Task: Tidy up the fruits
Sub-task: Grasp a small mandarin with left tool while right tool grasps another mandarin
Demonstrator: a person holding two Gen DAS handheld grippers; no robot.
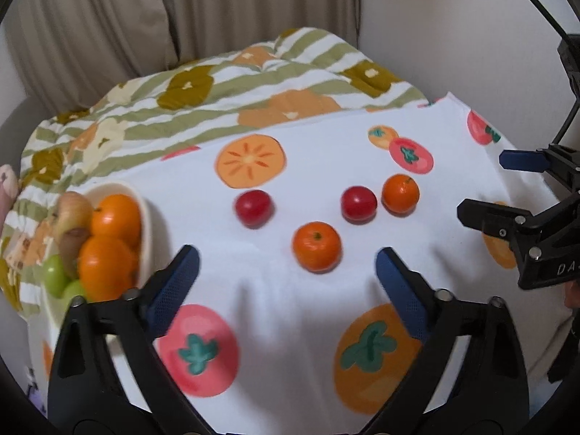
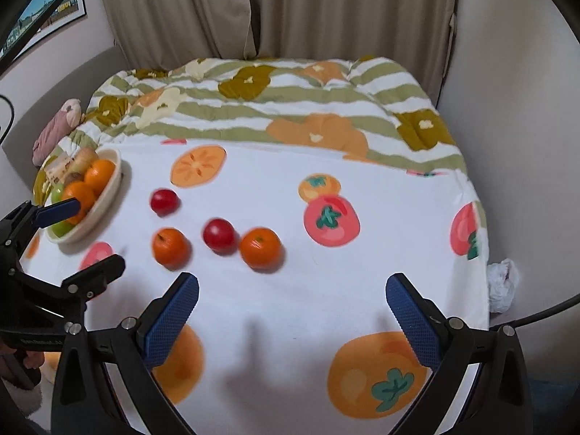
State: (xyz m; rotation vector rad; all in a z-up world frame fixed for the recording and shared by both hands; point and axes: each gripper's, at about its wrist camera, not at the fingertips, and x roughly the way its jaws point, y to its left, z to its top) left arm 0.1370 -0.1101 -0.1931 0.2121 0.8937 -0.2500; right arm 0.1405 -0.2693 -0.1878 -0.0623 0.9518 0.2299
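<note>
Fruits (image 1: 317,246): round, glossy, on smooth printed cloth (image 1: 308,308) | left tongs (image 1: 286,272) wide open, empty | right tongs (image 2: 291,299) wide open, empty

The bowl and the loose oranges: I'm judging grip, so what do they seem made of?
Bowl: cream, matte, with a thick rounded rim; probably ceramic or plastic. Oranges: smooth, glossy, uniformly colored skin with highlights; possibly plastic replicas, though blur leaves real fruit open.

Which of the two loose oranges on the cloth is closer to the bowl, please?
The orange to the left of the red fruit is closer to the bowl; the other orange lies on that fruit's far side.
</note>
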